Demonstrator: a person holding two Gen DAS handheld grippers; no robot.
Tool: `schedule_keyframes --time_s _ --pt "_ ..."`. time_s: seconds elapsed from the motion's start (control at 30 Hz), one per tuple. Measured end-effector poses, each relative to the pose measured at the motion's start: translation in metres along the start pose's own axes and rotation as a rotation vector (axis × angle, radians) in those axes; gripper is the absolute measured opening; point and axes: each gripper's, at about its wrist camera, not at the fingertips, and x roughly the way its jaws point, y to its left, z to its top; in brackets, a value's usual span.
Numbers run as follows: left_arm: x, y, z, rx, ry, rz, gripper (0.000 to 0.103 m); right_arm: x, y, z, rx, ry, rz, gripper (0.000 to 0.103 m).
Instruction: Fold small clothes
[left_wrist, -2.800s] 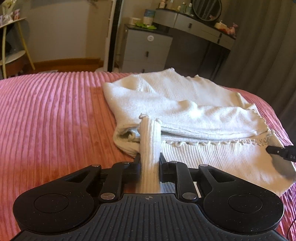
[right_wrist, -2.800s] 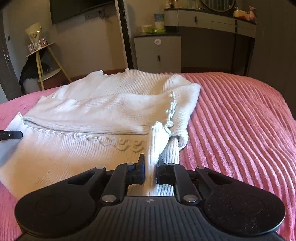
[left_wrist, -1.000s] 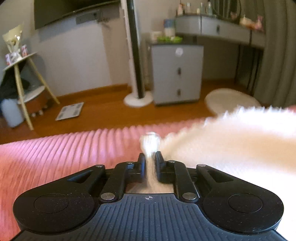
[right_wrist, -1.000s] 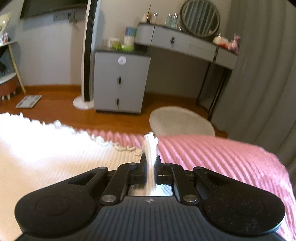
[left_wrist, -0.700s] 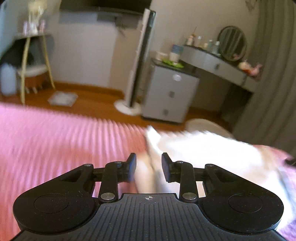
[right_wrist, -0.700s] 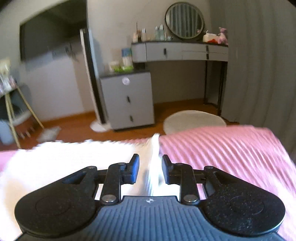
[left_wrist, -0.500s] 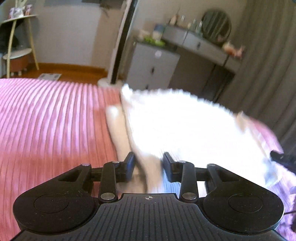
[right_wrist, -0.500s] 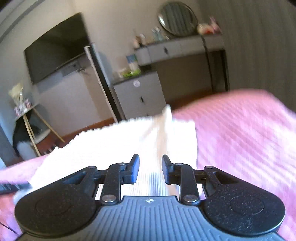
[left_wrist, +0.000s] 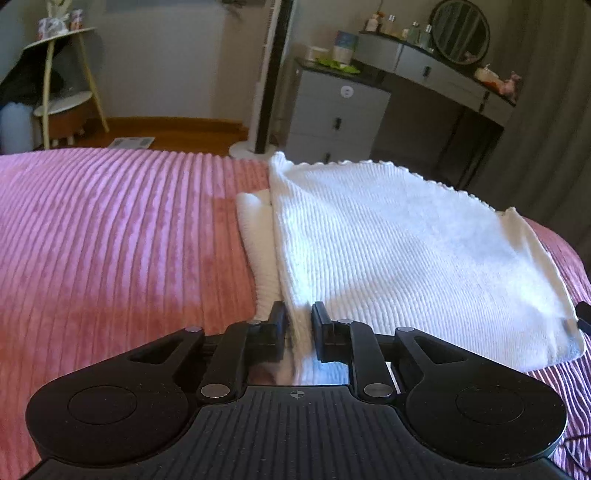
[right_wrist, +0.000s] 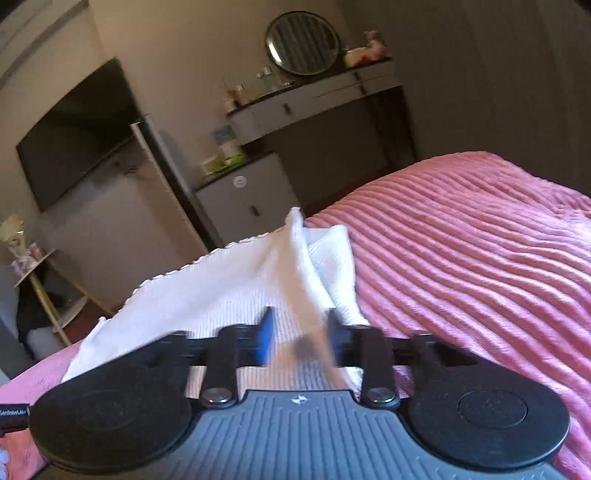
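Observation:
A white ribbed knit sweater (left_wrist: 399, 251) lies folded in half on the pink bed, its scalloped hem at the far edge. My left gripper (left_wrist: 298, 314) is open, jaws apart, at the near left corner of the fold with cloth lying loose between the fingers. In the right wrist view the sweater (right_wrist: 229, 291) fills the centre. My right gripper (right_wrist: 299, 332) is open wide at the sweater's near right corner; a raised ridge of cloth runs between its fingers, blurred.
The pink corduroy bedspread (left_wrist: 110, 236) stretches left of the sweater and to the right (right_wrist: 480, 266). Beyond the bed stand a grey drawer cabinet (left_wrist: 336, 114), a dressing table with a round mirror (left_wrist: 458, 33), and a tripod side table (left_wrist: 59, 77).
Both grippers carried the sweater's near edge over to the far edge, then opened and let go. They have pulled back to the fold's near side; the sweater now lies folded.

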Motion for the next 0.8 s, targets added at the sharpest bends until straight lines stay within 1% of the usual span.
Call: schedule_keyframes --time_s 0.07,0.13,0.23,0.3,0.4,0.6,0.67,0.7,0.73,0.8 --pt "0.005 -0.001 0.004 -0.01 0.007 0.011 0.024 0.005 -0.009 -0.001 0.026 0.005 -0.014 0.057" --pt "0.008 -0.003 0.007 -0.025 0.015 0.019 0.027 0.013 -0.022 -0.002 0.084 0.04 0.0 0.057" --pt "0.009 -0.008 0.01 -0.02 0.025 0.043 0.03 0.014 -0.025 -0.003 0.077 0.061 0.01 0.058" --pt "0.01 -0.011 0.01 -0.018 0.024 0.057 0.03 0.014 -0.022 -0.003 0.057 0.055 0.016 0.06" --pt "0.009 -0.014 0.009 -0.016 0.024 0.073 0.031 0.01 -0.018 -0.003 0.055 0.036 0.037 0.06" --pt "0.004 -0.015 0.01 -0.011 0.041 0.076 0.036 0.007 -0.017 0.0 0.045 0.015 0.016 0.06" --pt "0.002 -0.013 0.011 -0.008 0.042 0.071 0.039 0.006 -0.02 0.0 0.061 0.008 0.016 0.06" --pt "0.0 -0.012 0.011 -0.008 0.042 0.074 0.044 0.006 -0.021 0.001 0.067 0.009 0.016 0.06" --pt "-0.002 -0.01 0.012 -0.007 0.039 0.084 0.047 0.006 -0.021 0.0 0.07 0.009 0.015 0.06" --pt "-0.007 -0.003 0.014 -0.021 0.023 0.076 0.047 0.006 -0.02 0.0 0.066 -0.003 0.017 0.06"
